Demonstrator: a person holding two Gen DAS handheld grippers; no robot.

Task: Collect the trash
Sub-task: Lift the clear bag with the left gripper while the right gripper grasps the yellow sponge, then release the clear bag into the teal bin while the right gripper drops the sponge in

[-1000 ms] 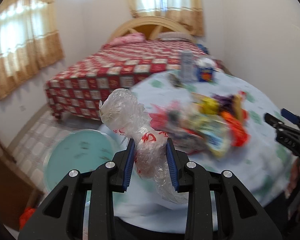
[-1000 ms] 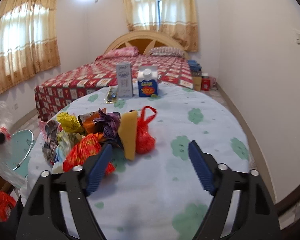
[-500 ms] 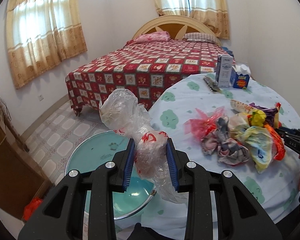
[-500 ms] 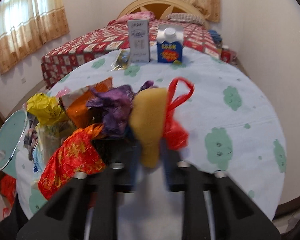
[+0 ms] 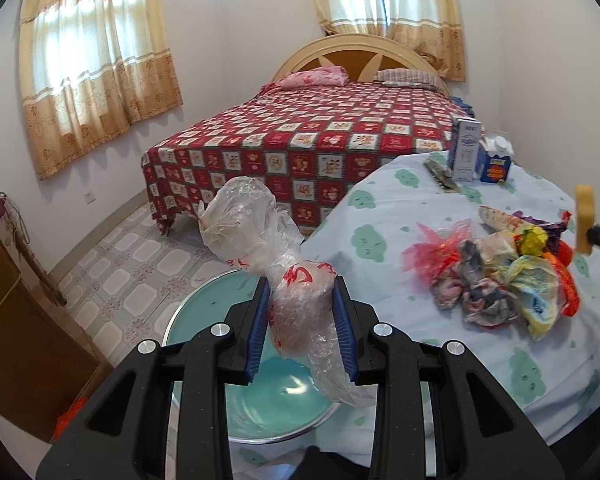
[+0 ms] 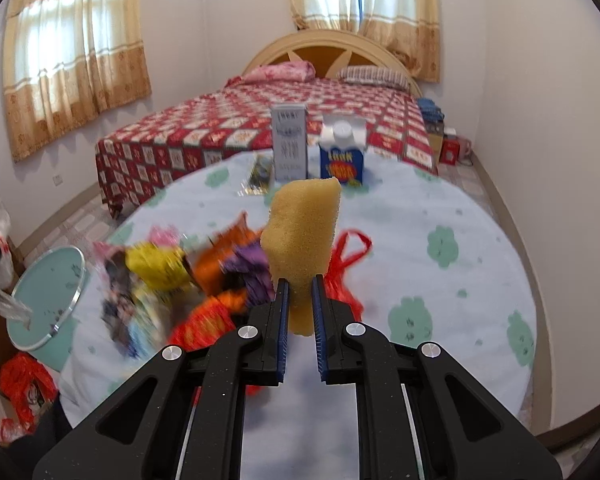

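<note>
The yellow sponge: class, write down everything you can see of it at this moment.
The yellow sponge is a porous, foam-like slab, mustard-yellow, with rounded, uneven edges. It stands upright, lifted above the pile of crumpled wrappers on the table. The right hand-held gripper is shut on its lower end, blue pads pinching both faces. From the left wrist view it shows edge-on.

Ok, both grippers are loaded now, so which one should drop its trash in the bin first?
Left, probably. The left gripper holds the clear plastic bag right above the teal bin, while the right gripper holds the yellow sponge over the table.
</note>
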